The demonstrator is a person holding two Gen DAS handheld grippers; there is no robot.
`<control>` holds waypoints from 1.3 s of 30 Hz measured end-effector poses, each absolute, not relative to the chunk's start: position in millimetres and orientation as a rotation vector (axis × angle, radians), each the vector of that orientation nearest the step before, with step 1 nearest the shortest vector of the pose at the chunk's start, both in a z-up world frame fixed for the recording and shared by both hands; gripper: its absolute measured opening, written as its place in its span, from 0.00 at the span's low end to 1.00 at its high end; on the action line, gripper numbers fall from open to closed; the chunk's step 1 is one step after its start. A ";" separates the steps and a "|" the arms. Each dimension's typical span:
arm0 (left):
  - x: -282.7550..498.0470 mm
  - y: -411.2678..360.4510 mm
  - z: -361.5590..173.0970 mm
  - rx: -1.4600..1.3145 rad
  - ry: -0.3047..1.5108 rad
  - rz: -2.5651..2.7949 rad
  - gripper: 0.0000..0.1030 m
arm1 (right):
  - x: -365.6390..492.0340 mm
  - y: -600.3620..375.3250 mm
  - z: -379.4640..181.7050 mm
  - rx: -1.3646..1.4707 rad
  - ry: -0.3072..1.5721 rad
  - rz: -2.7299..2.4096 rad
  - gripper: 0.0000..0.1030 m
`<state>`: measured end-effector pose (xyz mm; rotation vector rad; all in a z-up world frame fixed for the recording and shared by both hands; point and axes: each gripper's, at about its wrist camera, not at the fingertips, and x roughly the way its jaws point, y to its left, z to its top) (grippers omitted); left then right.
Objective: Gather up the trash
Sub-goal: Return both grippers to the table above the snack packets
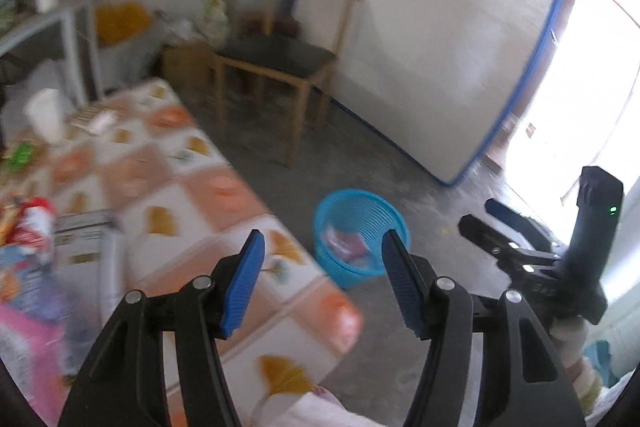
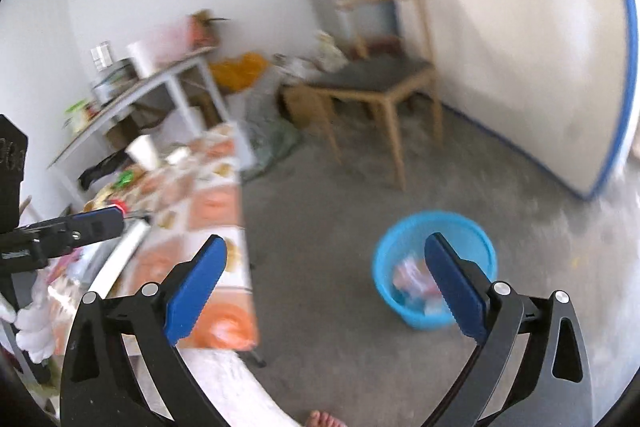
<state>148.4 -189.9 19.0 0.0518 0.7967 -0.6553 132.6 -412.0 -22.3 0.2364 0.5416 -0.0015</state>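
Trash (image 2: 416, 283) lies crumpled in blue basket (image 2: 472, 227).

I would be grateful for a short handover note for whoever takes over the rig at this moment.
Left claw: open, nothing between the pads.
Right claw: open wide, empty.
Both point down toward the blue basket, which stands on the floor beside the table.
Done: a few wrappers already lie in the basket.
Left: packets and boxes remain on the table's near end, plus a white cup farther along. The views are blurred, so I cannot tell which of these are trash.
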 end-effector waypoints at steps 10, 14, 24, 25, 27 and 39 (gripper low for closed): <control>114.0 -43.8 81.2 -0.099 0.540 -0.403 0.64 | 154.8 -315.6 -6.3 0.148 0.573 0.235 0.92; 104.2 18.5 88.1 -0.152 0.513 -0.253 0.64 | 163.0 -286.3 -3.6 0.180 0.632 0.334 0.92; 99.0 138.5 59.9 -0.306 0.594 0.001 0.65 | 192.2 -230.6 25.6 0.275 0.695 0.473 0.92; 100.8 147.2 57.0 -0.323 0.601 0.007 0.65 | 195.0 -225.8 28.7 0.288 0.700 0.482 0.92; 109.5 159.7 50.8 -0.378 0.623 -0.009 0.65 | 205.8 -220.7 32.2 0.333 0.722 0.512 0.92; 175.8 173.2 32.4 -0.366 0.685 -0.061 0.61 | 245.8 -204.1 4.9 0.480 0.958 0.531 0.87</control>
